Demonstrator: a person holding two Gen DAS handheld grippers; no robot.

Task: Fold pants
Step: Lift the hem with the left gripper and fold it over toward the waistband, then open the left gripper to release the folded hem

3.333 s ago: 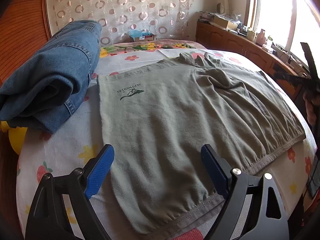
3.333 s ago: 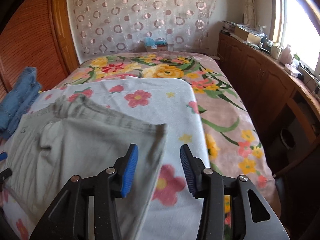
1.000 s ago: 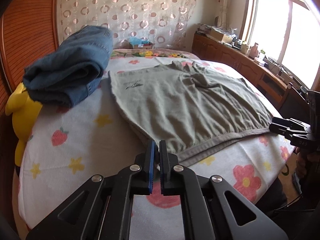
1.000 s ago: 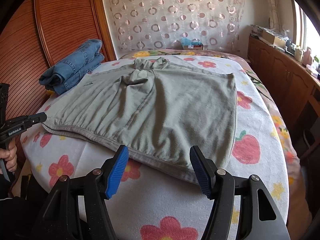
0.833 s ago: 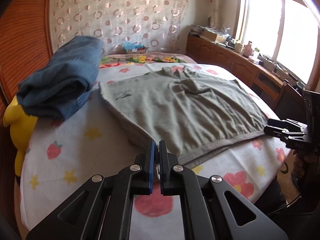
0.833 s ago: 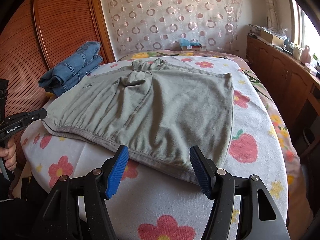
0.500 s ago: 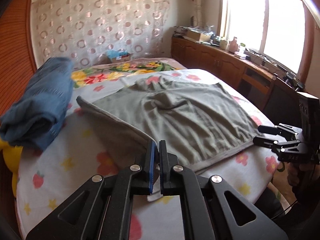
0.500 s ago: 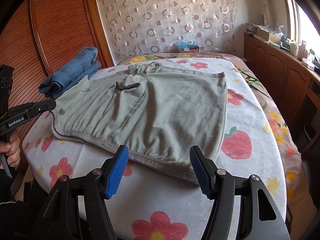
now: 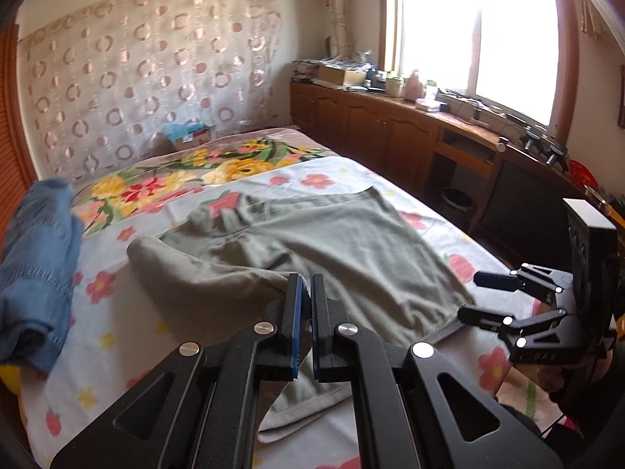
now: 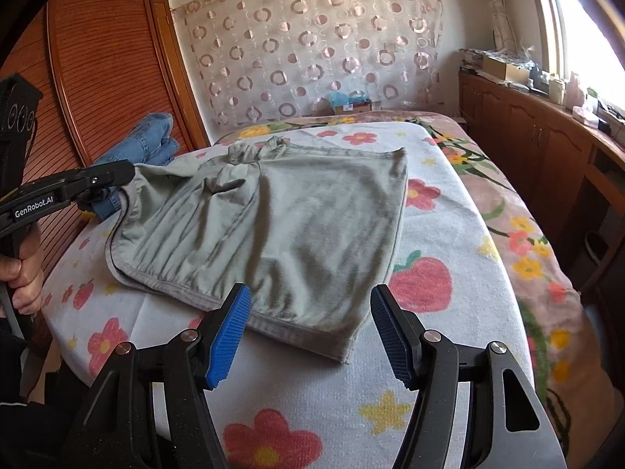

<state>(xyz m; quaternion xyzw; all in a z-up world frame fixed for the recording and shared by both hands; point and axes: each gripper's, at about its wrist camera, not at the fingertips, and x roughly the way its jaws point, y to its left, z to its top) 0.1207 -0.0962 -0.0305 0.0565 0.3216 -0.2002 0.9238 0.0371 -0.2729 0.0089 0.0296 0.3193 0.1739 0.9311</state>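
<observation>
Now my left tongs (image 9: pixel 306 324) are pinched shut on the left edge of the grey-green pants (image 10: pixel 281 219), which lie across the bed (image 10: pixel 441 351) just ahead of both tongs, and that edge is raised clear of the sheet. My right tongs (image 10: pixel 310 332) stand about half open and empty, hovering just short of the near hem. To do this fold well, I judge I should carry the held edge across toward the right tongs' side in a low arc, keeping the cloth taut so the lower layer does not drag. I cannot tell from here whether I grip one layer or both. The folded jeans (image 9: pixel 35 265), far to my left tongs' left, are best avoided.
</observation>
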